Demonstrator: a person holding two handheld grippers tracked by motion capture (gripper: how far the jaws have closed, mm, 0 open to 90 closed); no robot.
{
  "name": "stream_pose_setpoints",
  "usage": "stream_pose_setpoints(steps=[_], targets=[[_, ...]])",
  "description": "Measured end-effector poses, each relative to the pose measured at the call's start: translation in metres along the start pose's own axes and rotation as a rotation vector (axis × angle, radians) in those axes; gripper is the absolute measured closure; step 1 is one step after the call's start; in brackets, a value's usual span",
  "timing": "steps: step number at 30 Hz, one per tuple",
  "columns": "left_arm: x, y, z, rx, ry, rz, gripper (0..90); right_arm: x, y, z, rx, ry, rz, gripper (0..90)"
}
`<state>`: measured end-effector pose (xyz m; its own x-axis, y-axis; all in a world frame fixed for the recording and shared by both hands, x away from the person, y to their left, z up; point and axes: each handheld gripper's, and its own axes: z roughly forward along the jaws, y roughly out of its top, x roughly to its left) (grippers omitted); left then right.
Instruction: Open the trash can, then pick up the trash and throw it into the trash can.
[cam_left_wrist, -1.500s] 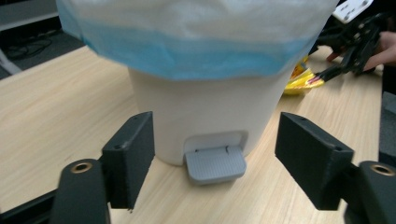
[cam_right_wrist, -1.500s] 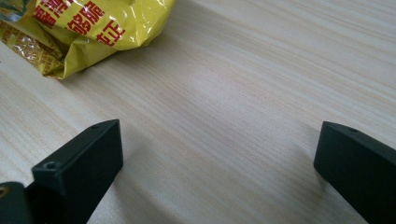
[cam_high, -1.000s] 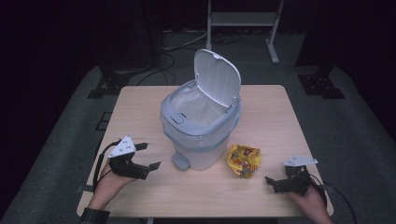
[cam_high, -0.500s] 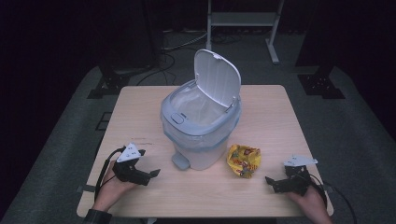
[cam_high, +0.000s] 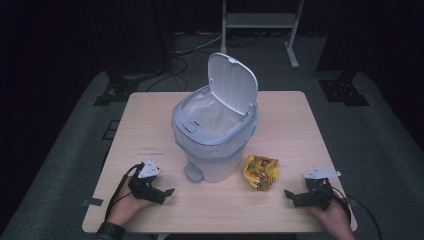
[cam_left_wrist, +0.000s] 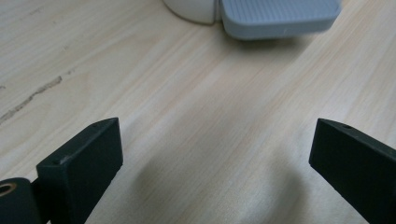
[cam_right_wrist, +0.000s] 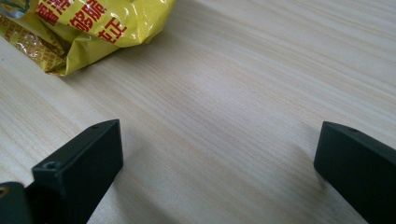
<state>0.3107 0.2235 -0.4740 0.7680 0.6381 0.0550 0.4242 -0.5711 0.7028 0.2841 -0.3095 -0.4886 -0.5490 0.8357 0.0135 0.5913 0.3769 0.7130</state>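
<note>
Table: 1 light wooden table (cam_high: 300, 120), the largest thing in the high view, bearing everything below.
Pedal bin: 1 white-and-grey pedal bin (cam_high: 215, 145) at the table's middle, upright, lined with a pale bag.
Bin lid: 1 lid (cam_high: 232, 82), tipped up and back, so the bin is open.
Foot pedal: 1 grey ribbed foot pedal (cam_left_wrist: 280, 16) at the bin's near base, just above the tabletop.
Snack wrapper: 1 crumpled yellow snack wrapper (cam_high: 260, 172) with red print, lying on the table just beside the bin's near right side, apart from both grippers.
Grippers: 2, 1 in each hand, both at the table's near edge.
Left gripper (cam_high: 161, 193): low over the wood at the near left, pointing toward the pedal; its jaws have just been opening and are spread wide, nothing between them.
Right gripper (cam_high: 292, 196): low at the near right, pointing left toward the wrapper; jaws spread wide over bare wood.
Hands: 2, each wrapped around its gripper's body from behind, forearms entering from the bottom edge.
</note>
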Motion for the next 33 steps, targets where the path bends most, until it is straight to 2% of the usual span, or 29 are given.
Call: stream_pose_setpoints(steps=[6,10,16,18,27,33], targets=[[0.002,-0.004,0.005,0.013,-0.009,-0.019,1.1,0.000,0.000,0.000,0.000,0.001,-0.002,0.3],[0.003,-0.008,0.007,-0.014,-0.017,-0.039,0.0,0.000,-0.001,-0.001,0.000,0.001,-0.004,0.3],[0.003,-0.008,0.006,-0.014,-0.016,-0.038,0.0,0.000,-0.001,-0.002,0.004,0.000,-0.005,0.3],[0.003,-0.008,0.006,-0.014,-0.016,-0.038,0.0,0.000,0.000,-0.002,0.009,0.000,0.008,0.4],[0.003,-0.008,0.006,-0.014,-0.017,-0.038,0.0,0.002,0.008,-0.011,-0.041,0.011,0.019,0.4],[0.003,-0.008,0.006,-0.014,-0.016,-0.038,0.0,0.008,0.017,-0.015,-0.070,0.037,0.032,0.4]])
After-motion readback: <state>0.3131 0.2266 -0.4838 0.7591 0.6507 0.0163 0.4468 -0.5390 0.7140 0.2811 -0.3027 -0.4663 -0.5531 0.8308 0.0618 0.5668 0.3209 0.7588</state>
